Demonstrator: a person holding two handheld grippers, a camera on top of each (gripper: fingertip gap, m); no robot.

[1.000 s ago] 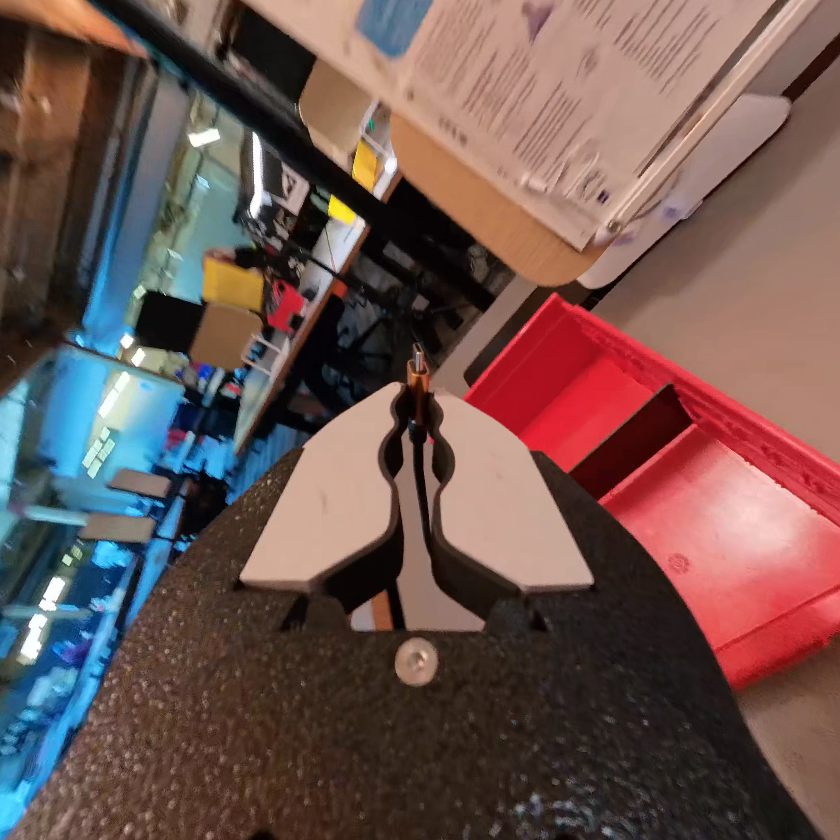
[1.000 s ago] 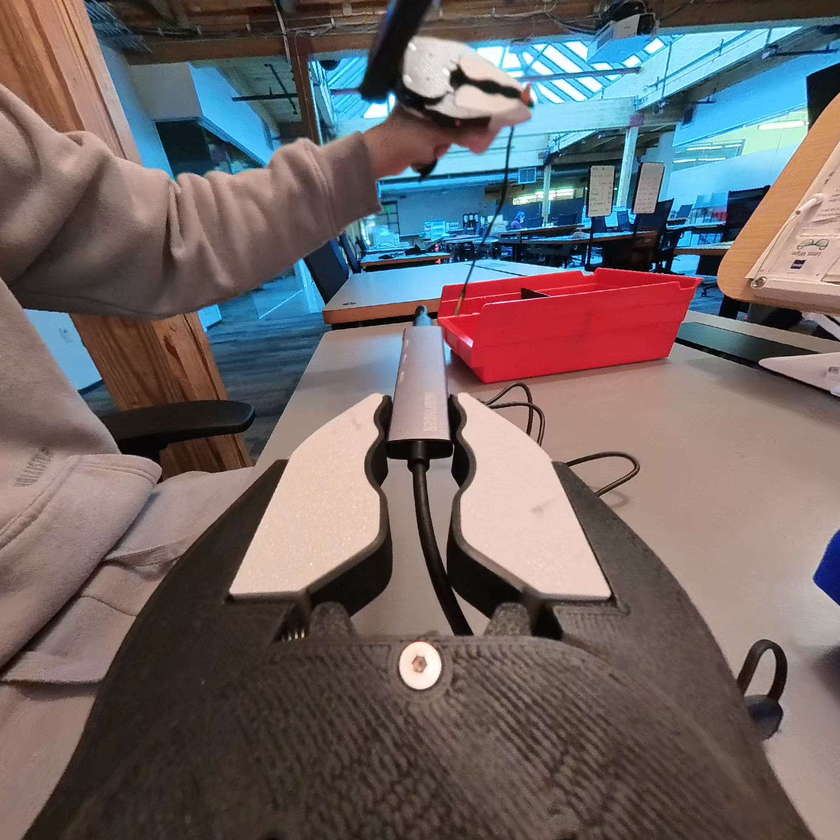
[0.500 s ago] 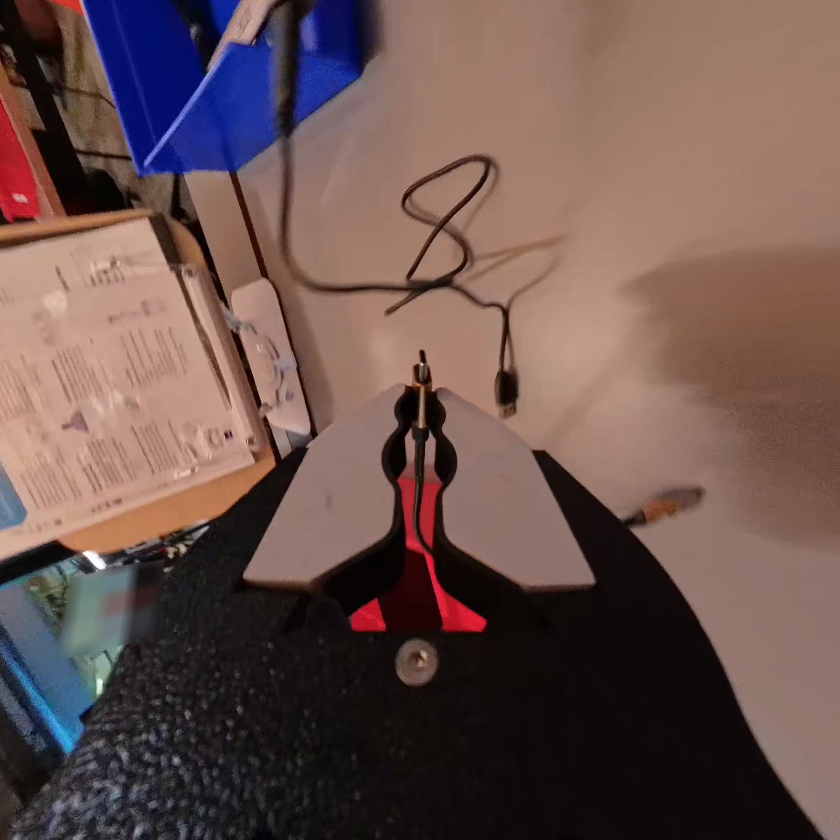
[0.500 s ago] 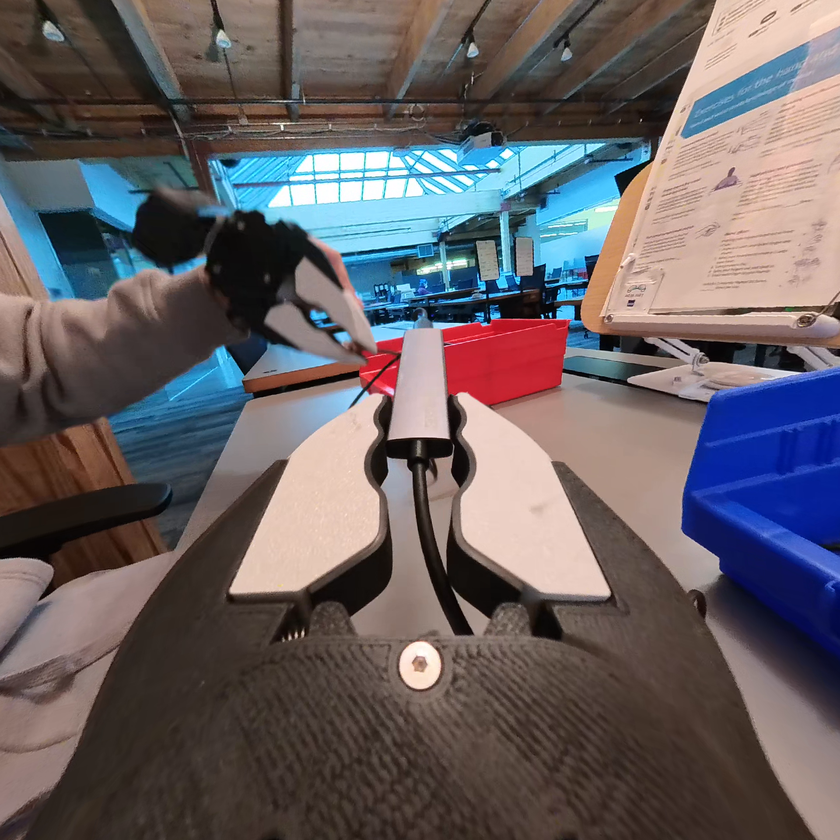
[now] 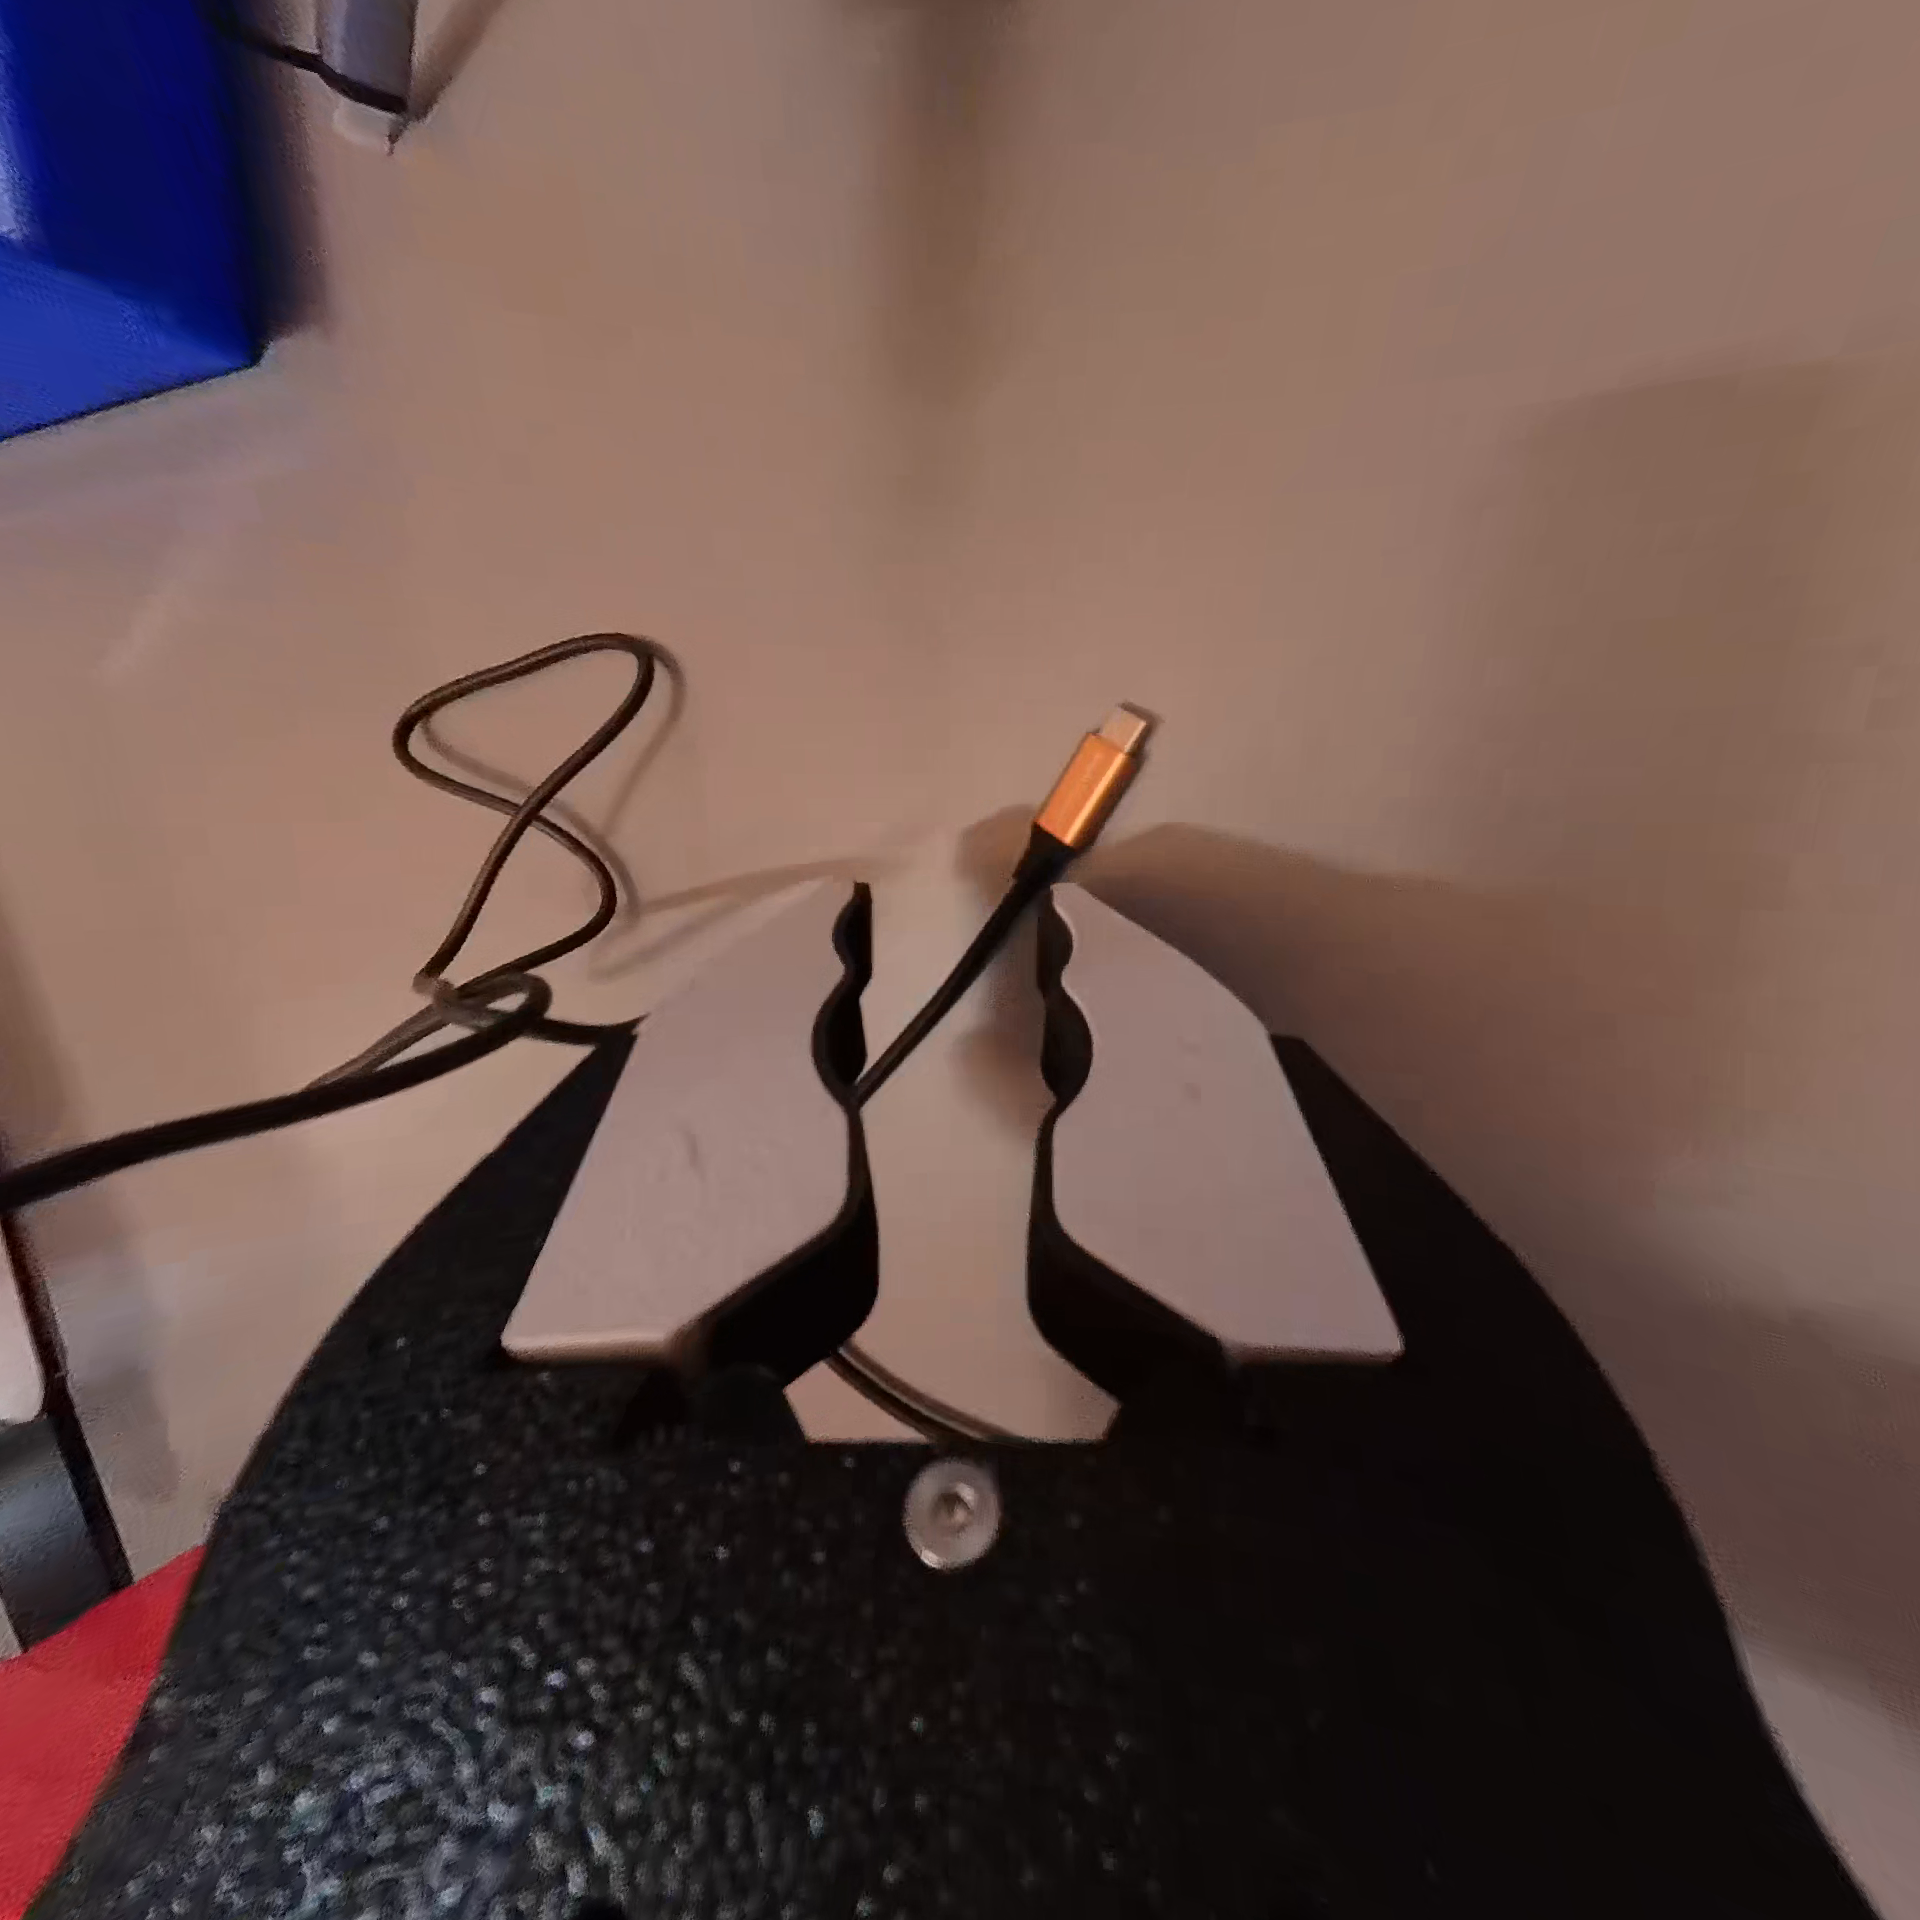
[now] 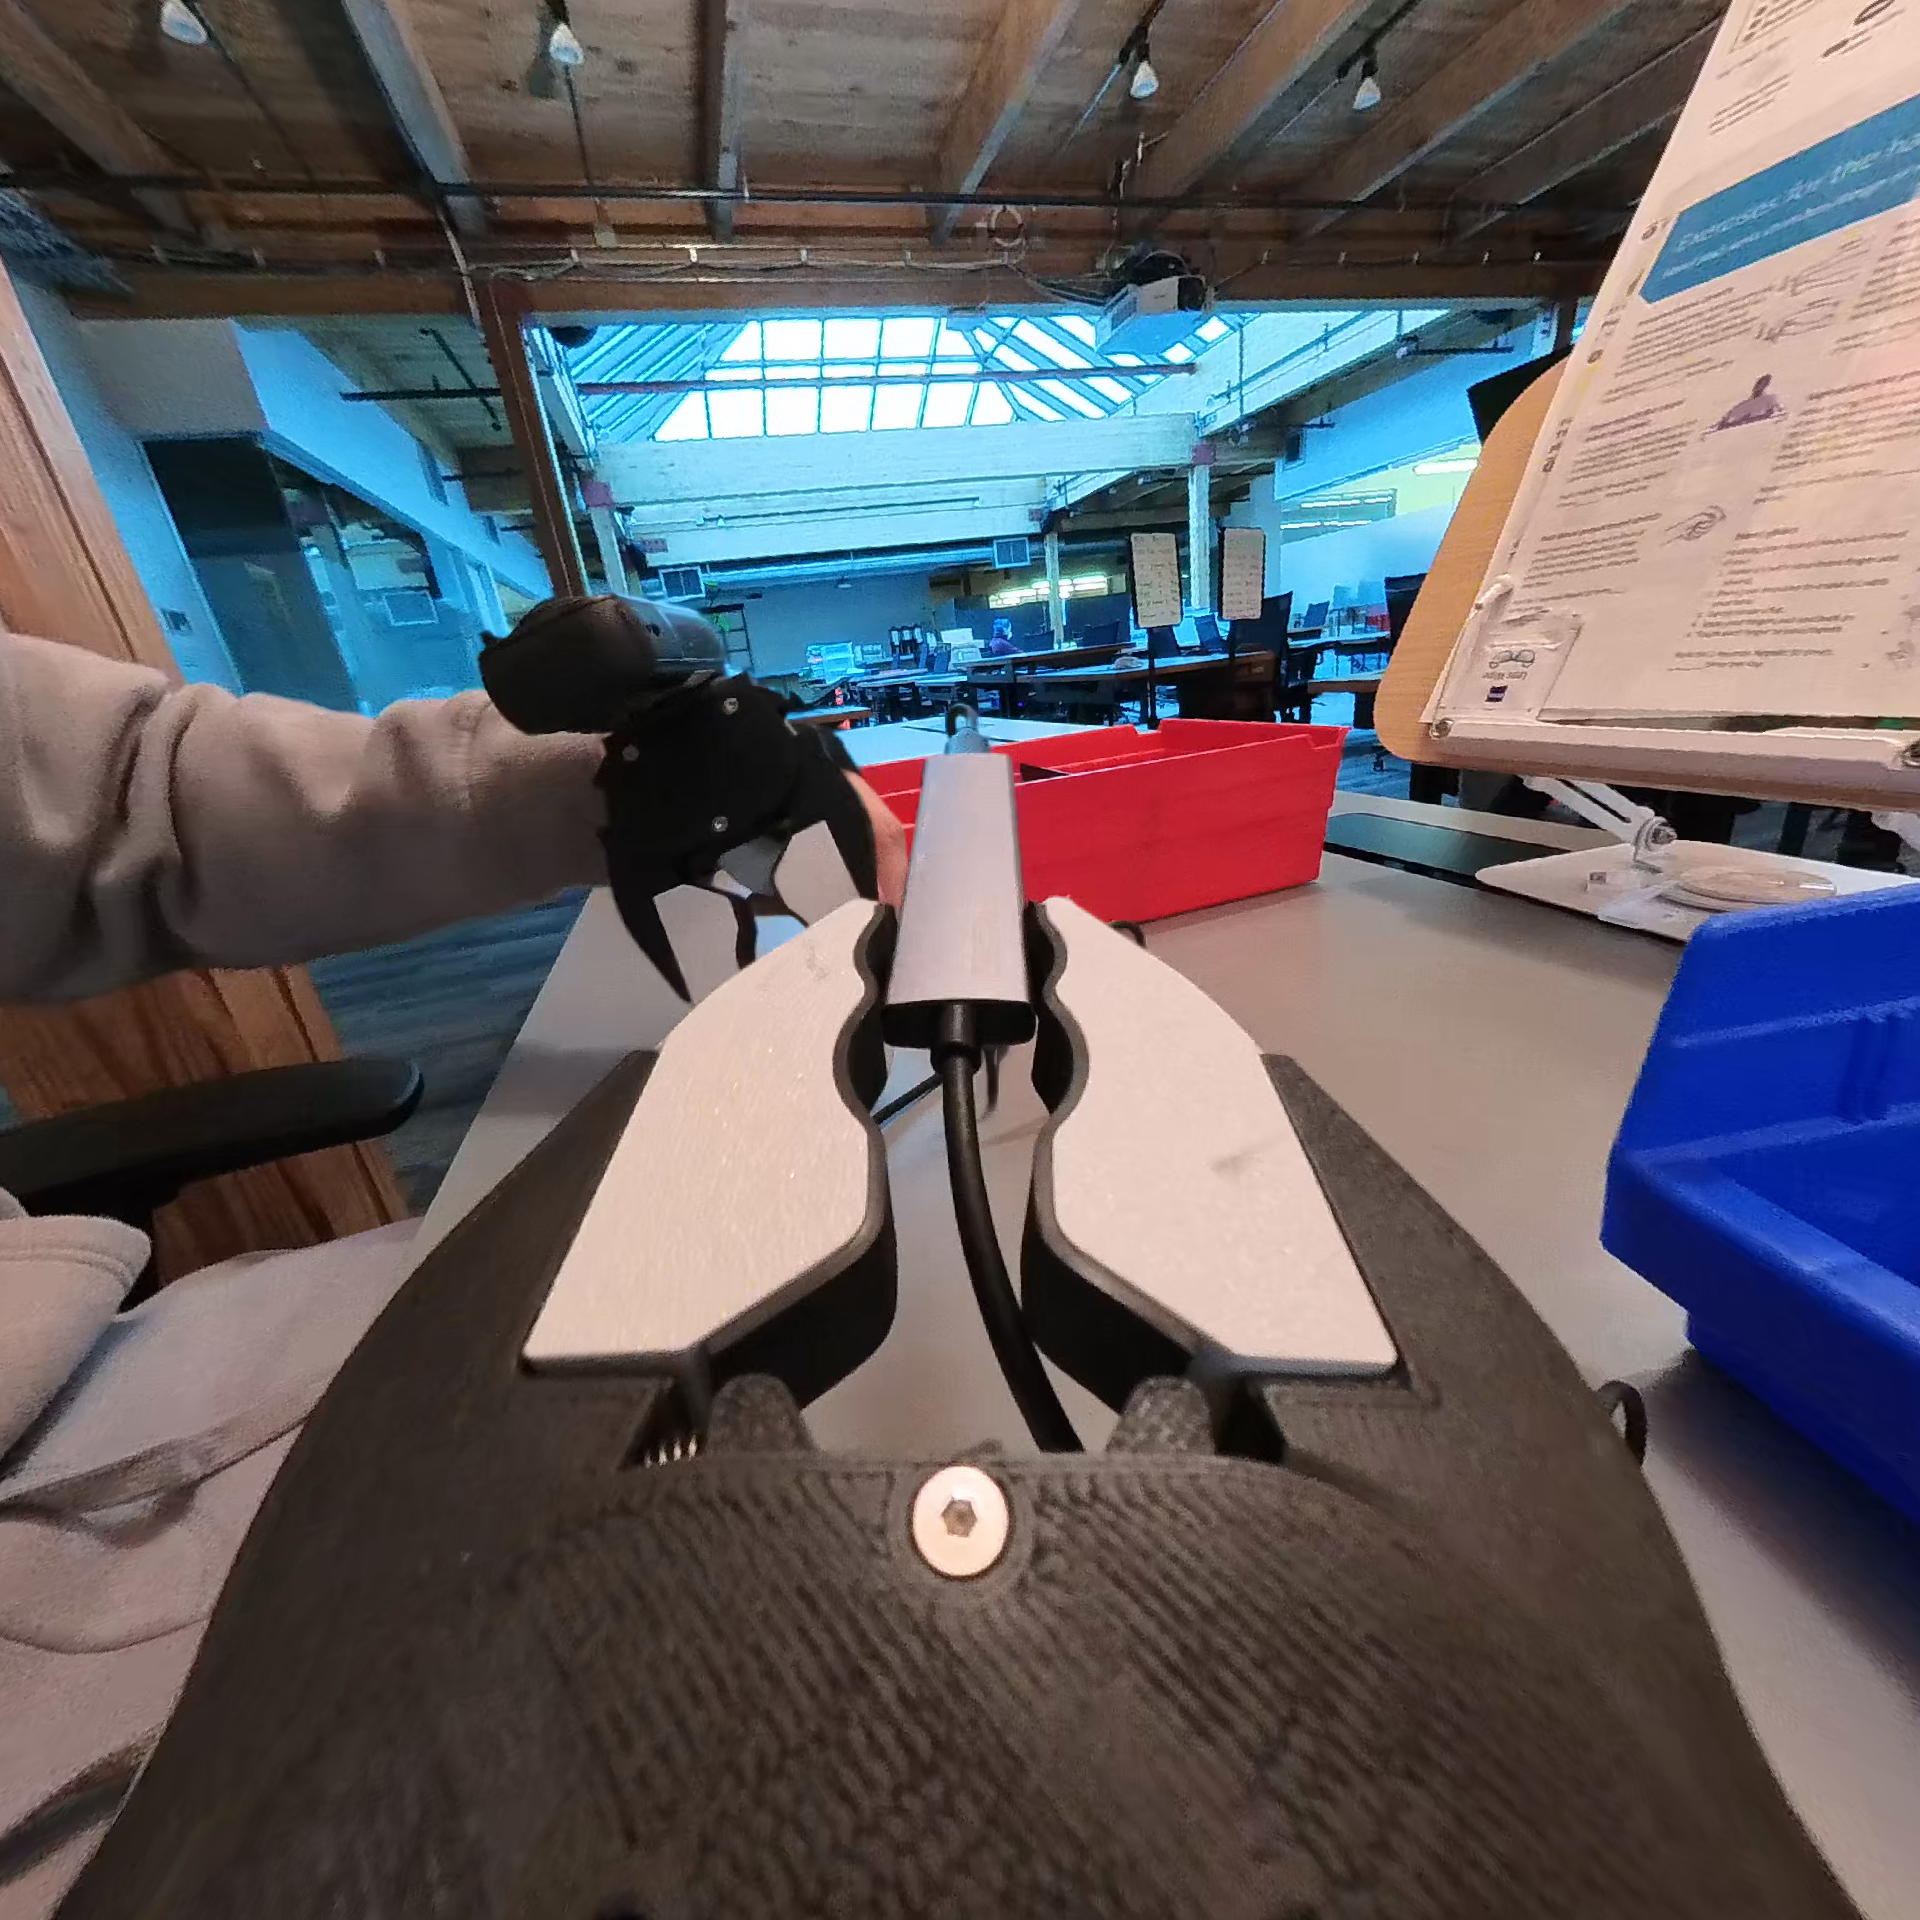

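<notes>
The left tool (image 5: 954, 891) stands open over the tabletop (image 5: 1299, 416), its jaws loosely either side of a thin black cable (image 5: 935, 1003) whose orange plug (image 5: 1086, 790) lies at one o'clock just past them, while the right tool (image 6: 958, 912) is clamped on a slim grey hub (image 6: 961, 831) pointing to twelve o'clock.

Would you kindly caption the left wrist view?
Open left gripper over a grey table, orange-tipped cable lying loose between its jaws.

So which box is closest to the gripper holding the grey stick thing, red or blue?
The blue bin, just beside the right gripper. The red bin sits farther back on the table.
</notes>
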